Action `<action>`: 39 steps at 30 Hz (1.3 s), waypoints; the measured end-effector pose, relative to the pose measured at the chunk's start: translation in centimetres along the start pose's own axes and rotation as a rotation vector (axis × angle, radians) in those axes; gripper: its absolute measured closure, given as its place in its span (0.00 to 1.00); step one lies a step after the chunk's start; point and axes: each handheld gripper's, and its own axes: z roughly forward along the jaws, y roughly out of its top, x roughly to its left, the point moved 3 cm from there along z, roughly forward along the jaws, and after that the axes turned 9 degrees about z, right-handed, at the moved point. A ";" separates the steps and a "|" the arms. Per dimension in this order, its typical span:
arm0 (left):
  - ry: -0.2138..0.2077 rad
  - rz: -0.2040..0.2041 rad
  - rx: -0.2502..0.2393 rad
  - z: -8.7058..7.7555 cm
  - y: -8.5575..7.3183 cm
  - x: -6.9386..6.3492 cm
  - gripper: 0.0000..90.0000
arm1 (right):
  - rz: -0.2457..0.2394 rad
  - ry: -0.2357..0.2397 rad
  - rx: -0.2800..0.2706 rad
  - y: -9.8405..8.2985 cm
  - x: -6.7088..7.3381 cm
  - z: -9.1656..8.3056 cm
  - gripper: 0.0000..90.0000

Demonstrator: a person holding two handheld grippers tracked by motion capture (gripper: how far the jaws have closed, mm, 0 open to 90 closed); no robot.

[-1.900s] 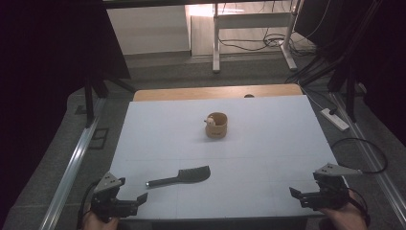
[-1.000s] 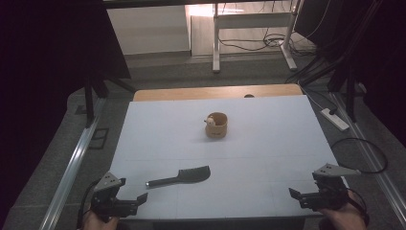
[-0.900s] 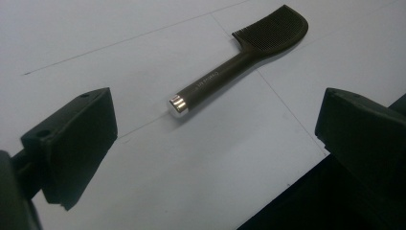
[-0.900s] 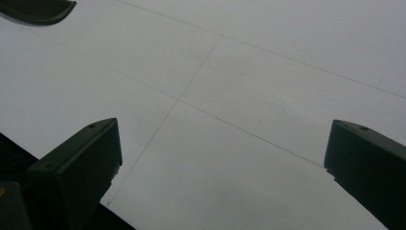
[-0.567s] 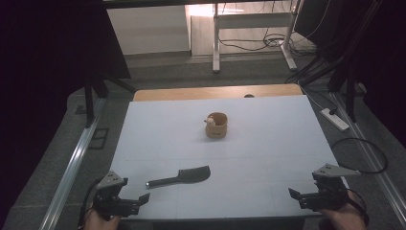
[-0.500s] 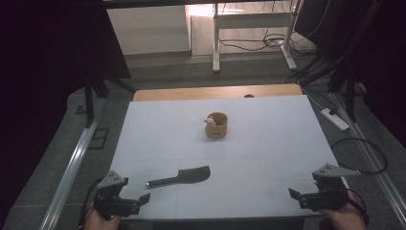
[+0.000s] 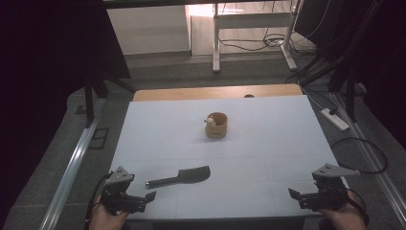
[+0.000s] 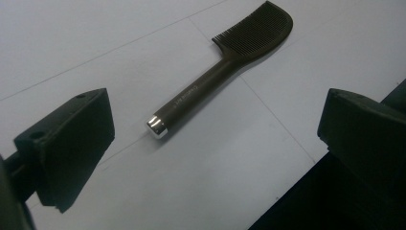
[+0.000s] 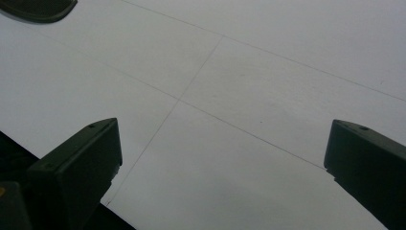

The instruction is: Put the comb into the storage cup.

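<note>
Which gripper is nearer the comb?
The left gripper: the comb's silver-capped handle end lies just ahead of its open jaws, while the right gripper sits across the table.

dark comb (image 8: 225, 72) flat on table (image 7: 268, 143)

Seen along the left gripper (image 8: 218, 158): two black jaws spread wide at either edge, nothing between them but bare white table (image 8: 86, 43). Ahead, a dark comb (image 8: 225, 67) lying flat, silver-capped handle end nearest and just beyond the jaws, toothed head angled away toward upper right. Faint grid lines crossing the surface. Near table edge cutting the lower right corner, darkness beyond it.
</note>
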 end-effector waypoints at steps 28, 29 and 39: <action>-0.065 0.049 0.002 1.9 2.9 -0.2 0.00 | 0.001 0.002 0.002 0.0 0.0 0.0 0.00; -0.065 0.049 0.002 1.9 2.9 -0.2 0.00 | 0.001 0.002 0.002 0.0 0.0 0.0 0.00; -0.089 0.075 0.023 3.2 4.2 -0.4 0.00 | 0.001 0.002 0.003 0.0 0.0 0.1 0.00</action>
